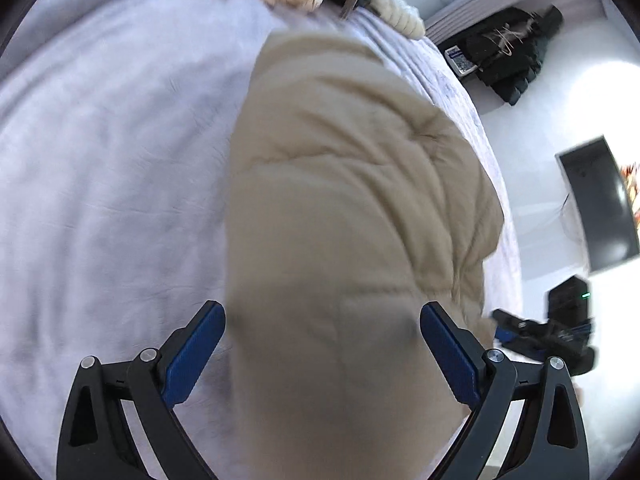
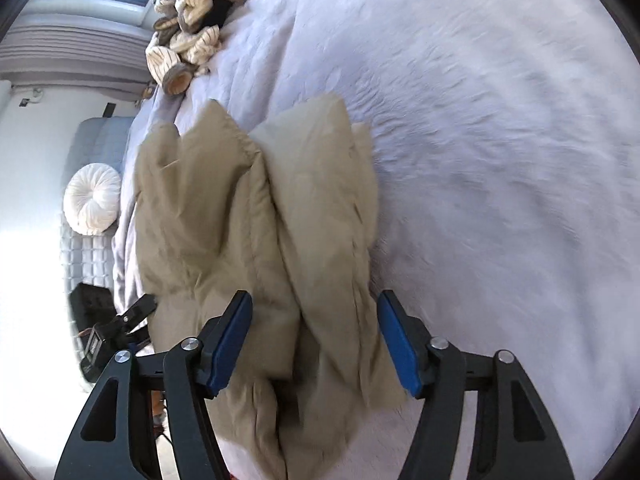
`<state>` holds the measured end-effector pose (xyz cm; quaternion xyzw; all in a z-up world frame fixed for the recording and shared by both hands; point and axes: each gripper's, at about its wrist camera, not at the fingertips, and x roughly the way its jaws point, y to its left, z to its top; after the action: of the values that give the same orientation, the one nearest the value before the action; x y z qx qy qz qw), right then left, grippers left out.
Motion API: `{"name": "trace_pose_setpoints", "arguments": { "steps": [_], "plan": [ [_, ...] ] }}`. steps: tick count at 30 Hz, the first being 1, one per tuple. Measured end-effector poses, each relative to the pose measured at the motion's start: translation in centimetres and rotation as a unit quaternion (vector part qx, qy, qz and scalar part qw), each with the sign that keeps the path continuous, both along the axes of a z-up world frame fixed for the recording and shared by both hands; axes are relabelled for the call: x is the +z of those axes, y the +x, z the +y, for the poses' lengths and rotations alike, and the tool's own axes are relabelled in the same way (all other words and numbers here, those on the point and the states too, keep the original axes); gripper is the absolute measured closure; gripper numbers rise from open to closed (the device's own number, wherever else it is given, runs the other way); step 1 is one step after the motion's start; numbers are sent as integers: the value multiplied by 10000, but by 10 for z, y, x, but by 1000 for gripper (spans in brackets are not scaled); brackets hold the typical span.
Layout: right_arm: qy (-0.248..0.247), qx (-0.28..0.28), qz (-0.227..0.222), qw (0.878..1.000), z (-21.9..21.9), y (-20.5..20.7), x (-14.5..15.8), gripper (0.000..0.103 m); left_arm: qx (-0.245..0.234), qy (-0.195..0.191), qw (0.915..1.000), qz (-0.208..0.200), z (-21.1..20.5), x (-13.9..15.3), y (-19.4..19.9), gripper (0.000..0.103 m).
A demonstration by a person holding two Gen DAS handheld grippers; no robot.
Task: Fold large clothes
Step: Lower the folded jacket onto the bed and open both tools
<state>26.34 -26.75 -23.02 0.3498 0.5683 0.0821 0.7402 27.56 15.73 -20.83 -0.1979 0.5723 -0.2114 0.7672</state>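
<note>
Where the bedspread (image 2: pixel 500 120) lies, one tan quilted garment (image 2: pixel 248 216) rests between two grippers.

My left wrist camera looks steeply down along its blue-padded fingers (image 1: pixel 452 354), close over the tan padded garment (image 1: pixel 344 208) on the lavender bedspread (image 1: pixel 100 184), with white floor at the right edge. My right wrist camera tilts down likewise, just as near, with the floor and a round white cushion (image 2: pixel 93 199) at its left. Both views share the garment, the bedspread and the striped clothing pile (image 2: pixel 188 52) at the far end.
</note>
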Motion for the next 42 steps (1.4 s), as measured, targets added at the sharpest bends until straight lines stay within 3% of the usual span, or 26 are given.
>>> {"name": "trace_pose_setpoints", "arguments": {
  "steps": [3, 4, 8, 12, 15, 18, 20, 23, 25, 26, 28, 31, 32, 33, 34, 39, 42],
  "plan": [
    [-145, -24, -224, 9996, 3, -26, 28, 74, 78, 313, 9994, -131, 15, 9, -15, 5],
    [-202, 5, -305, 9993, 6, -36, 35, 77, 92, 384, 9991, -136, 20, 8, -20, 5],
    [-405, 427, -761, 9954, 34, -70, 62, 78, 6, 536, 9985, 88, 26, -8, -45, 5],
    [-777, 763, -754, 9912, 60, -79, 65, 78, -73, 467, 9988, 123, 13, -24, -54, 5],
    [-996, 455, -673, 9917, 54, -52, 66, 77, -203, 561, 9982, 55, -4, -28, -52, 4],
    [-899, 47, -814, 9926, 42, -14, 70, 47, -256, 677, 9973, 83, -10, -26, -48, 4],
    [-1047, 71, -953, 9899, 47, 12, 73, 45, -238, 666, 9975, 3, -11, -12, -44, 4],
    [-1544, 61, -1103, 9818, 54, 43, 78, 45, -39, 505, 9975, -496, 1, 21, -32, 4],
    [-1345, -187, -1102, 9846, 42, 47, 73, 45, 114, 525, 9961, -706, 10, 34, -12, 4],
    [-956, -348, -1044, 9893, 33, 47, 66, 46, 188, 624, 9947, -796, 13, 38, 4, 4],
    [-337, -564, -893, 9938, 20, 47, 49, 57, 297, 768, 9925, -905, 15, 39, 31, 4],
    [238, -261, -685, 9970, 24, 53, 28, 64, 257, 705, 9941, -777, 1, 30, 73, 4],
    [241, -92, -538, 9982, 31, 57, 20, 71, 200, 784, 9937, -782, -10, 27, 84, 4],
    [61, -10, -399, 9992, 36, 61, 14, 90, 163, 981, 9922, -757, -21, 22, 92, 4],
    [-103, 2, -295, 9995, 39, 65, 8, 93, 146, 1110, 9913, -699, -26, 15, 100, 4],
    [-607, -196, 65, 9979, 31, 63, -23, 94, 95, 1610, 9866, -237, -65, -21, 117, 3],
    [-455, -366, 161, 9982, 23, 57, -31, 94, 56, 1765, 9842, -149, -71, -30, 120, 1]
  ]
}}
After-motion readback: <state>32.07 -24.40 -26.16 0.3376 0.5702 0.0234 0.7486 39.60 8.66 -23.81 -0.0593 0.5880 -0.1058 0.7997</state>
